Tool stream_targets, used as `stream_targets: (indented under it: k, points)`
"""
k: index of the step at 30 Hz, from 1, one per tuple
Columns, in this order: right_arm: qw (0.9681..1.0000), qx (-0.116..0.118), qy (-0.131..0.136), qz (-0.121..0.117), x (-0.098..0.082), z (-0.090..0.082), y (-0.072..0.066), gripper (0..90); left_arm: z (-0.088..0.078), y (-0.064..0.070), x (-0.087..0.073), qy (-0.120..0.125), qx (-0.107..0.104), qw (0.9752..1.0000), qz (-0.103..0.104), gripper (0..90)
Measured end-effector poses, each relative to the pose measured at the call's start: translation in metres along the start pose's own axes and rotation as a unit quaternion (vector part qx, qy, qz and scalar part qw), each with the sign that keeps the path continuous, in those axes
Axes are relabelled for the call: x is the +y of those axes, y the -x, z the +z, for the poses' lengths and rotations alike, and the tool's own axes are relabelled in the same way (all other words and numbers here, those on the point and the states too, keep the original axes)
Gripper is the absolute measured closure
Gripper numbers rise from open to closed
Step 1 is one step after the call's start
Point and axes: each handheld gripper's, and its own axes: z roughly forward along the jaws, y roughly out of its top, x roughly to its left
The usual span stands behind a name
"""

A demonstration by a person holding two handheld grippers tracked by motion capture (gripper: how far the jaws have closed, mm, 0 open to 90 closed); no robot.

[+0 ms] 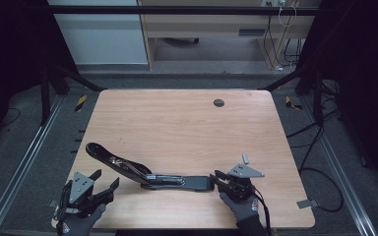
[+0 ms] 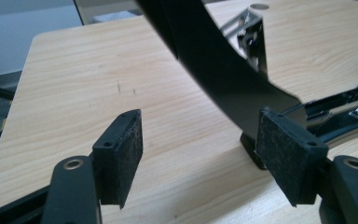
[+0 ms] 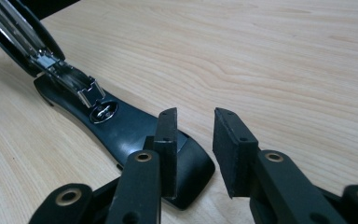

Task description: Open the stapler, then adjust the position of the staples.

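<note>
The high view looks from above the near side, forward and down, and takes in the whole table (image 1: 187, 118) with the floor beyond. The left gripper view sits low and very near the wood, facing the raised arm of the opened stapler (image 2: 223, 65). The right gripper view is also low and close, facing the stapler's base. All three views share this stapler.

Dim, even light; soft close-ups.

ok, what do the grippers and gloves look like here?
Both grippers, left and right, are black two-jaw units with rough flat pads and a grey three-cornered top plate. A black cable trails from the right. Grey gloves.
</note>
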Motion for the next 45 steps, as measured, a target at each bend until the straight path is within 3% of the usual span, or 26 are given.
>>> stream_targets:
  k: [10,13,20,34,38,45]
  points:
    - [0.9993,-0.031,0.017,0.014,0.007,-0.015,0.015,66.8,0.010,0.001,-0.016,-0.030,0.000,0.9995,-0.004,30.5]
    - [0.9982,-0.055,0.015,0.016,0.011,-0.021,0.022,66.1,0.014,-0.001,-0.020,-0.039,0.003,0.9992,-0.004,30.3]
    - [0.9970,-0.074,0.007,0.023,0.023,-0.031,0.035,64.4,0.020,-0.007,-0.027,-0.049,0.011,0.9986,-0.015,30.3]
    - [0.9926,-0.113,-0.028,0.036,0.052,-0.034,0.063,62.4,0.027,-0.019,-0.034,-0.063,0.027,0.9971,-0.031,32.0]
    - [0.9898,-0.130,-0.053,0.026,0.060,-0.029,0.077,64.0,0.028,-0.021,-0.034,-0.062,0.031,0.9971,-0.031,33.4]
    - [0.9850,-0.146,-0.085,0.037,0.064,-0.019,0.093,66.4,0.031,-0.025,-0.035,-0.070,0.047,0.9961,-0.028,36.1]
